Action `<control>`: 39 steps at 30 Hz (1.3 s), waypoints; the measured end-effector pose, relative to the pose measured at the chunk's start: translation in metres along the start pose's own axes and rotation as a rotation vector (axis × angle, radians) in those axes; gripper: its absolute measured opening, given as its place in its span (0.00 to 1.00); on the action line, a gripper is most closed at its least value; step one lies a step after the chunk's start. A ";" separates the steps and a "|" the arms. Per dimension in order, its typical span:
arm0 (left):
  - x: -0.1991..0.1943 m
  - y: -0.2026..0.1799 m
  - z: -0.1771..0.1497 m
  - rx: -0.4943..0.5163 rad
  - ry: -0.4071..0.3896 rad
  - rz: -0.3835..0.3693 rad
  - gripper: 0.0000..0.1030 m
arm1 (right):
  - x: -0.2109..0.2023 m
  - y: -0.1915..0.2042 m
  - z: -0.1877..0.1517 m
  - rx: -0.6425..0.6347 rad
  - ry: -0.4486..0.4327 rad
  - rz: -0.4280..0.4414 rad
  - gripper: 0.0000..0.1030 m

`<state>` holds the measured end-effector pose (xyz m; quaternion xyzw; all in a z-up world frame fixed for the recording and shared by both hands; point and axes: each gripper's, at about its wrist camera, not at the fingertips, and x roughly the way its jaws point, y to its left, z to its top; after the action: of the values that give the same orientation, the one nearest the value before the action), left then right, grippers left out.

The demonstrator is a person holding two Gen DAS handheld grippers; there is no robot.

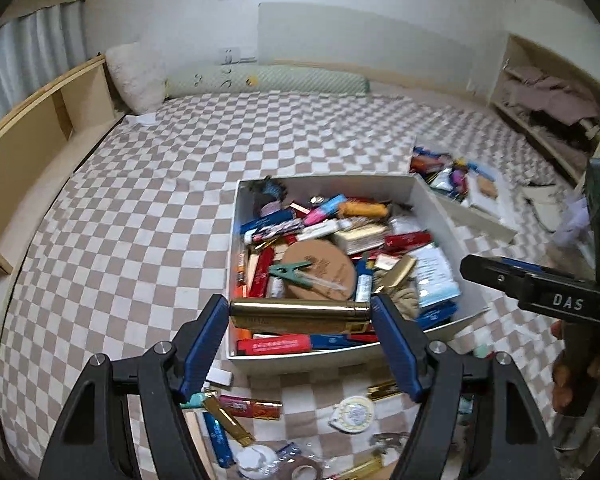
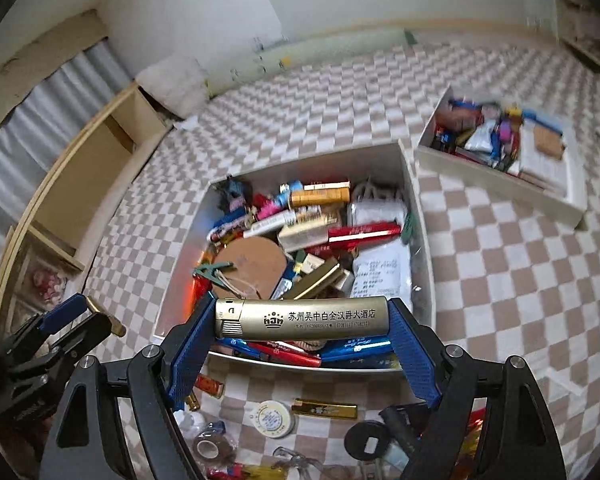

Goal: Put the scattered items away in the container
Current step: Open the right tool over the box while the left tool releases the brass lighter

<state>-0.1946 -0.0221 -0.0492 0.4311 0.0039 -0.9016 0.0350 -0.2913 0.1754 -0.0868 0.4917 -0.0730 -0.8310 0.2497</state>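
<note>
the left gripper (image 1: 300,316) is clamped on a gold lighter (image 1: 300,315), held crosswise with one end against each blue pad, above the near end of the white box (image 1: 432,200). the right gripper (image 2: 300,320) likewise grips a second gold lighter (image 2: 300,317), printed with a crown mark and chinese characters, held crosswise above the near edge of the same box (image 2: 420,208). the box is already crowded with lighters, packets, a green clothes peg (image 1: 290,270) and a round cork coaster (image 1: 320,268). further loose items lie on the cover in front of the box, below the grippers: a red lighter (image 1: 250,406), a flat gold lighter (image 2: 324,408), a round white tin (image 2: 272,418) and a roll of tape (image 2: 206,448). a second white box (image 2: 500,184), also filled, sits to the right and farther back, apart from the first. the surface is a bed with a brown and white checked cover (image 1: 140,200). a wooden shelf unit (image 1: 28,136) runs along its left side, a long green bolster (image 1: 268,80) lies against the far white wall, and a pale curtain (image 1: 24,52) hangs at the left.
</note>
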 end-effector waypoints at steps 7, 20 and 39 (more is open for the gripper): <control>0.015 0.012 0.004 -0.045 0.028 0.006 0.72 | 0.032 0.002 -0.006 -0.030 0.111 -0.033 0.82; 0.023 0.012 0.006 -0.092 0.073 -0.037 0.72 | 0.031 0.002 -0.007 -0.057 0.101 -0.128 0.95; 0.081 -0.002 0.006 -0.112 0.193 -0.057 0.72 | 0.015 -0.016 -0.005 0.018 0.099 -0.107 0.95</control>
<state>-0.2504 -0.0253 -0.1081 0.5131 0.0700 -0.8548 0.0330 -0.2988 0.1830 -0.1068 0.5374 -0.0416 -0.8172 0.2041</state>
